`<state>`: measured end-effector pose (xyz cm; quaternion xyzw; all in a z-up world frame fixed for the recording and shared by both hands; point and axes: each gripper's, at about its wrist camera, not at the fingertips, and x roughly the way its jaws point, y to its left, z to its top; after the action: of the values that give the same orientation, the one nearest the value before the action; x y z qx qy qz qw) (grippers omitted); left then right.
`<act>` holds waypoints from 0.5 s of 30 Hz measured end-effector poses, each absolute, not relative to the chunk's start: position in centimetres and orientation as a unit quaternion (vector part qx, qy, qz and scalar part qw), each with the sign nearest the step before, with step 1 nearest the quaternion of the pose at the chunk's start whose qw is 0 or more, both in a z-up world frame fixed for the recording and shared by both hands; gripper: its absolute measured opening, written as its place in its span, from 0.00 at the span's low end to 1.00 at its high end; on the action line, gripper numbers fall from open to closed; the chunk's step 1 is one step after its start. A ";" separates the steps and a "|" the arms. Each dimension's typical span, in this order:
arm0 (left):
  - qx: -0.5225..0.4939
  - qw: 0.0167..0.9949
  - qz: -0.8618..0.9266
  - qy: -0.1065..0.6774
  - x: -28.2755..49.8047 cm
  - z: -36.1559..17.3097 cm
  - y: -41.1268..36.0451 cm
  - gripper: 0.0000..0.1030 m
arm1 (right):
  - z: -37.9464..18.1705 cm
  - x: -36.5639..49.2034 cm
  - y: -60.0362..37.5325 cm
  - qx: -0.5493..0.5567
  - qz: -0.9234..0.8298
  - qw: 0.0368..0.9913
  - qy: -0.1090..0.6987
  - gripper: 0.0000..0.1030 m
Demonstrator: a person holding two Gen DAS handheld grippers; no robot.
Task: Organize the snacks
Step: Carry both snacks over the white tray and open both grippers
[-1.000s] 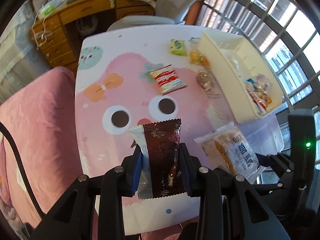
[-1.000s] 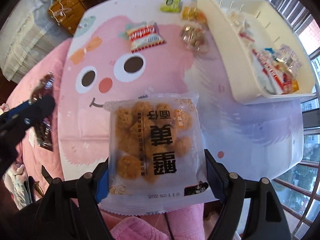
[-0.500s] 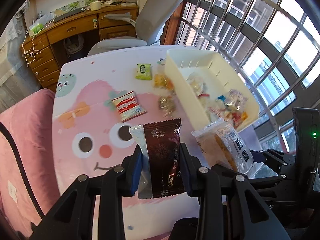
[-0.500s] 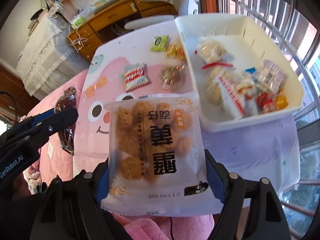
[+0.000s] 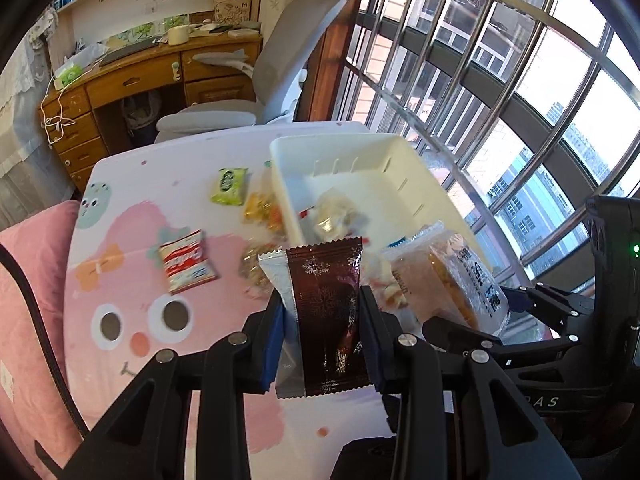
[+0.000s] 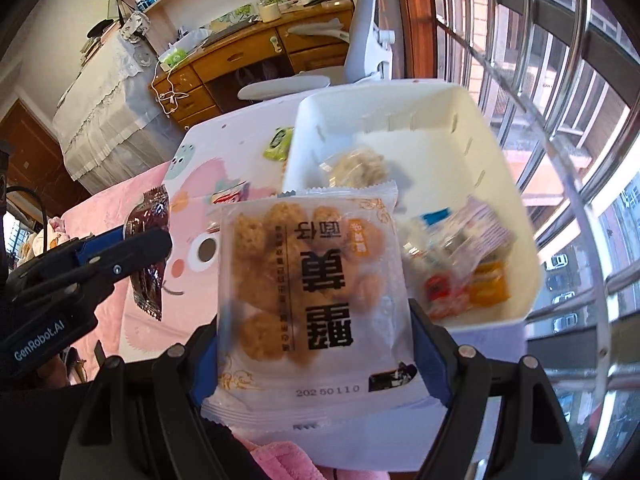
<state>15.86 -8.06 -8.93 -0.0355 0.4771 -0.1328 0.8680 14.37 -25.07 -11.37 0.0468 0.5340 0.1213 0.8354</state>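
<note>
Both packets clamped — clear bag [image 6: 316, 300] hides white bin [image 6: 500, 148] front; contents blurred.

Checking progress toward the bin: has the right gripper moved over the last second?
Yes. The right gripper, shut on the clear snack bag, has come toward the white bin, which now looms larger and lies just beyond the bag.

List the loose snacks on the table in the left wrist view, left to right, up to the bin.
red and white packet → green packet → orange-yellow candy bag → white bin. The blurred bag behind the brown wrapper in the left gripper is left out.
</note>
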 end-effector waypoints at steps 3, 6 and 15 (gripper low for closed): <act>-0.032 0.871 -0.130 0.473 16.9 -9.0 -10.3 0.32 | -11.3 15.5 -26.8 0.038 0.124 0.838 0.530 0.78; -0.027 0.872 -0.126 0.471 18.2 -9.1 -12.3 0.32 | -11.4 16.9 -28.5 0.039 0.127 0.839 0.528 0.78; -0.009 0.873 -0.117 0.473 22.7 -9.1 -16.2 0.32 | -11.7 21.2 -32.0 0.053 0.138 0.837 0.527 0.78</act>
<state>22.71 -16.19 -9.07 -0.0089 0.4730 -0.1167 0.8733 21.17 -31.96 -11.75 0.0532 0.5271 0.1379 0.8369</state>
